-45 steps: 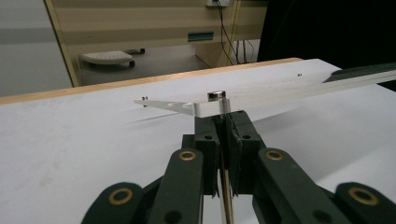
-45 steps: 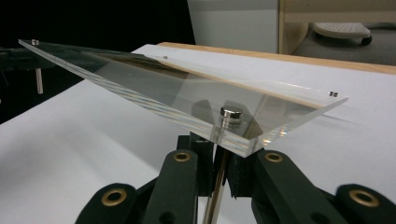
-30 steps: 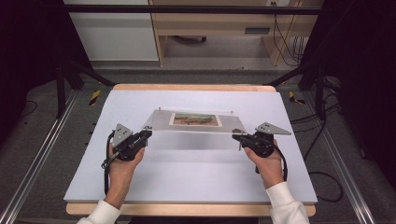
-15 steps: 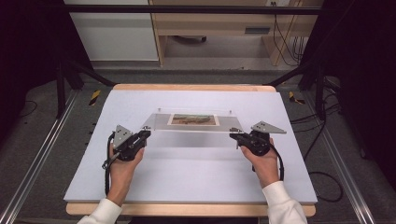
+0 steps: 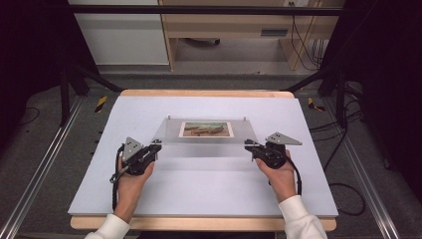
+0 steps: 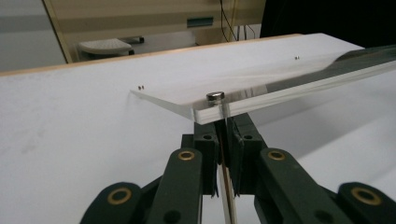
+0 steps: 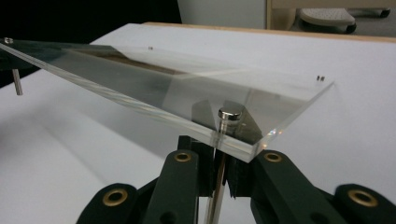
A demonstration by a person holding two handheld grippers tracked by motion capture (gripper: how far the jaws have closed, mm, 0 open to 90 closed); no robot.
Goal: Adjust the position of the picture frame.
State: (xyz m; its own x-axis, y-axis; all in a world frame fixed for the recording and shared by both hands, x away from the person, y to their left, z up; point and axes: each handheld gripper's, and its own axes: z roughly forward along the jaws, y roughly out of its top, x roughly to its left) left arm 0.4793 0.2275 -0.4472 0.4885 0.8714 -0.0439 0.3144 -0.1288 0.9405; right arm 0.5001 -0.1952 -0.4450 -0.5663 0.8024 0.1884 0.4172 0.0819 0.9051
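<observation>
Each gripper [image 5: 155, 144] [image 5: 247, 144] has its fingers [image 6: 208, 140] [image 7: 198, 154] pinching a corner post of the clear acrylic frame [image 5: 206, 145]. Gripping both near corners likely keeps the panel balanced, its near edge tilted up off the bench [image 5: 199, 184].

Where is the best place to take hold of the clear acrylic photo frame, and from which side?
Grip the acrylic photo frame by the thin metal pins under its two near corners, coming from the person's side. The left gripper and right gripper are clamped there, so the panel stays clean and lifts evenly.

White sleeves [image 5: 304, 219], black grippers with brass-ringed pivots, grey three-cornered plates [image 5: 282, 139].
</observation>
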